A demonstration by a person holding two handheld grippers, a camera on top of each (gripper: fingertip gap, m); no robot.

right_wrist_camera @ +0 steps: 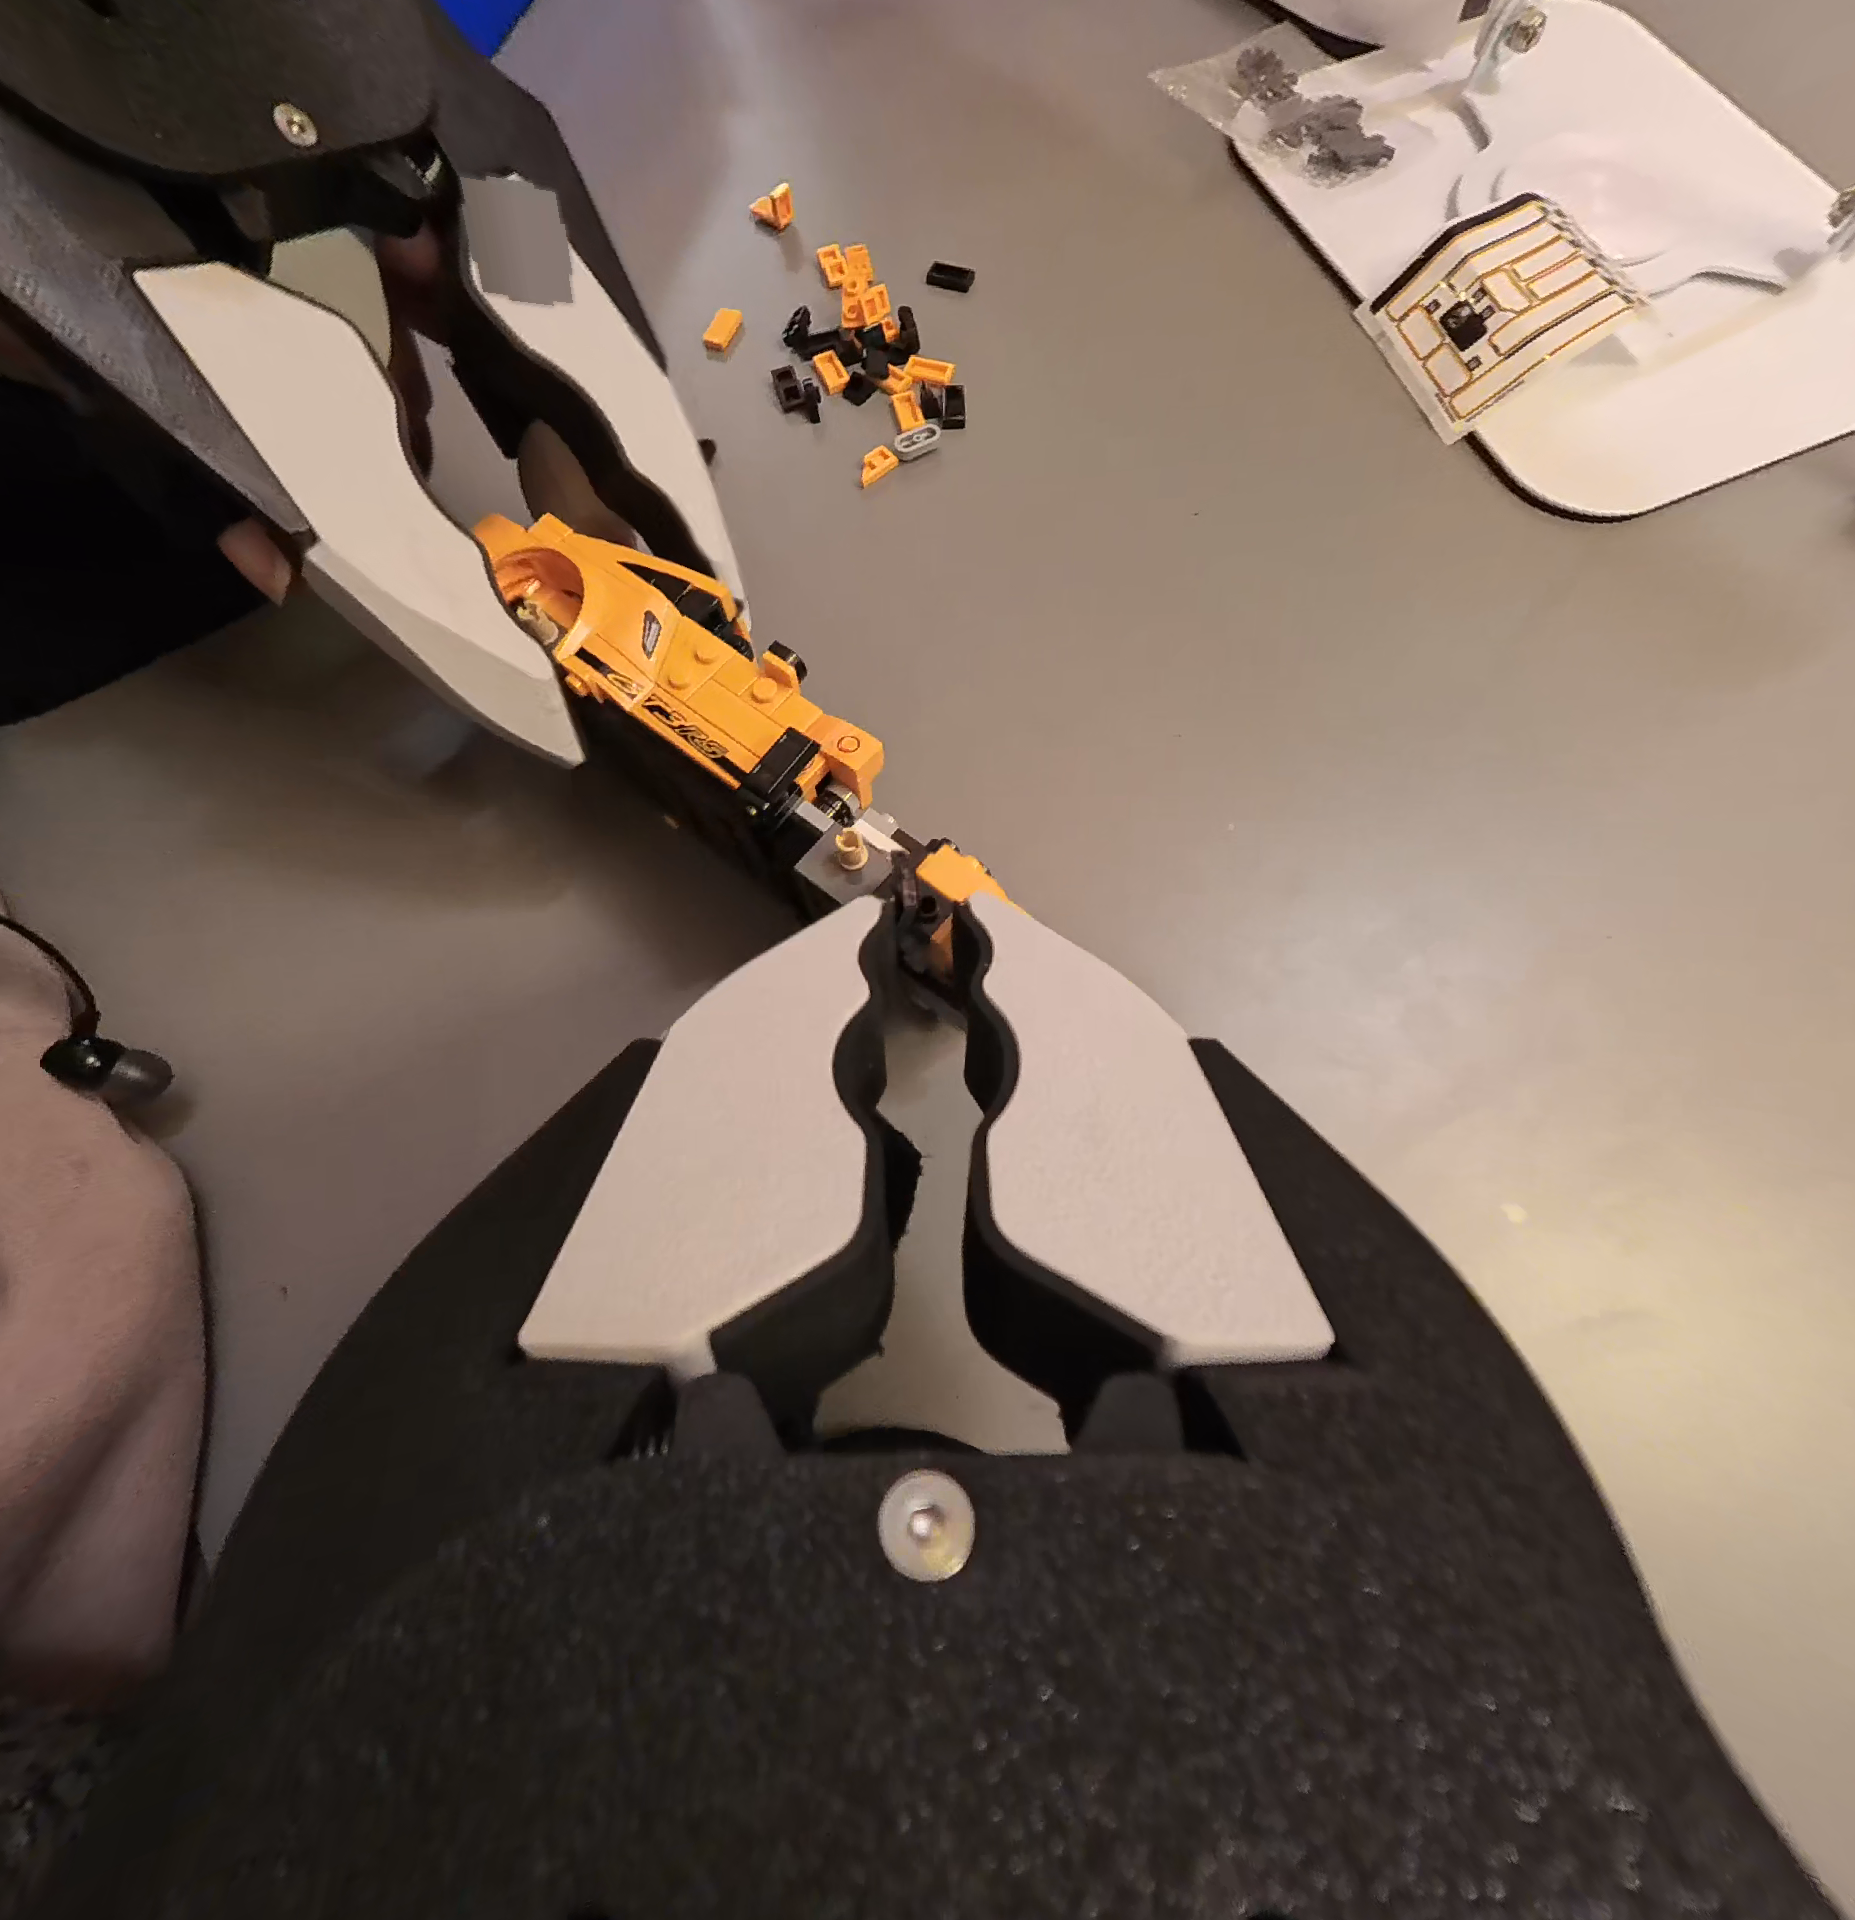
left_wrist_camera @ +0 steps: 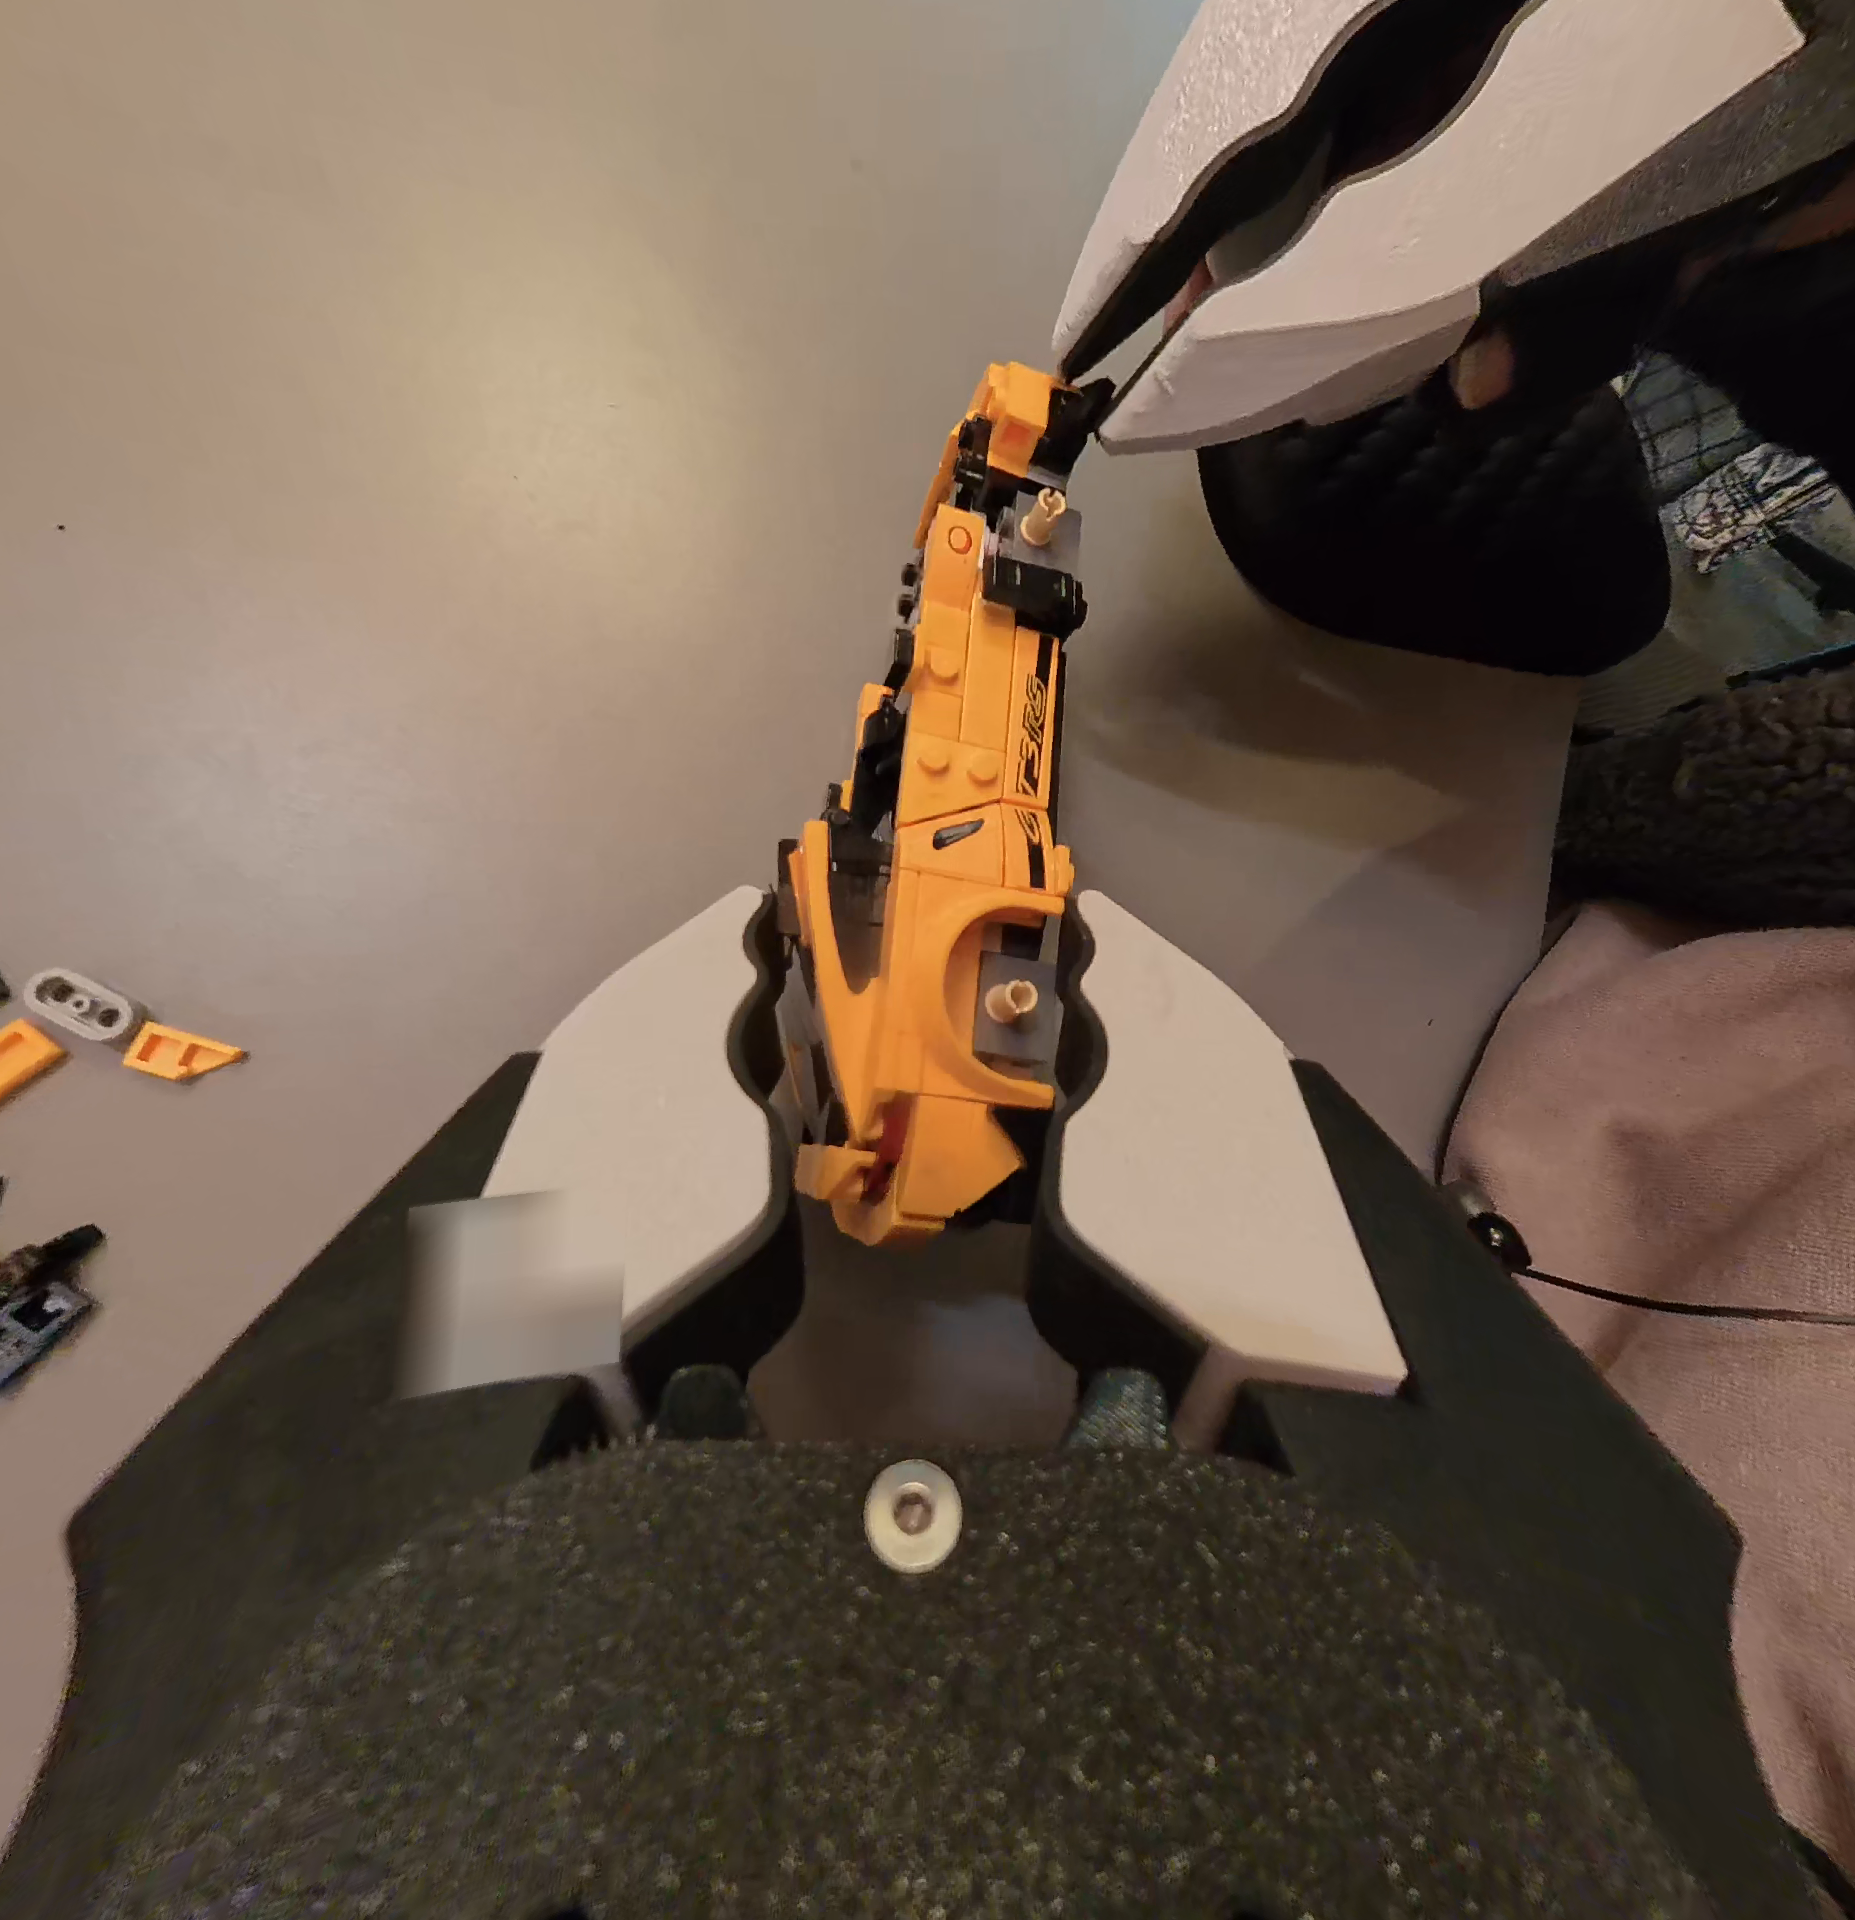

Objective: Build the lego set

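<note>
An orange and black lego car [left_wrist_camera: 964, 790] is held on its side above the grey table. My left gripper [left_wrist_camera: 918, 997] is shut on the car's rear end; the car points away from it. My right gripper [left_wrist_camera: 1084, 400] comes in from the upper right and is shut on a small black piece [left_wrist_camera: 1084, 410] at the car's far front end. In the right wrist view, my right gripper [right_wrist_camera: 928, 920] pinches that black piece [right_wrist_camera: 915, 914] against the car [right_wrist_camera: 694, 686], and the left gripper [right_wrist_camera: 632, 613] holds the far end.
Loose orange, black and grey lego pieces [right_wrist_camera: 871, 353] lie in a pile on the table [right_wrist_camera: 1214, 779]; some show at the left edge of the left wrist view [left_wrist_camera: 81, 1029]. A white board [right_wrist_camera: 1629, 312] with a bag of parts sits at the far right. Pinkish cloth [left_wrist_camera: 1681, 1195] lies by the table edge. Across from one pair of fingers to the other is roughly 10 centimeters.
</note>
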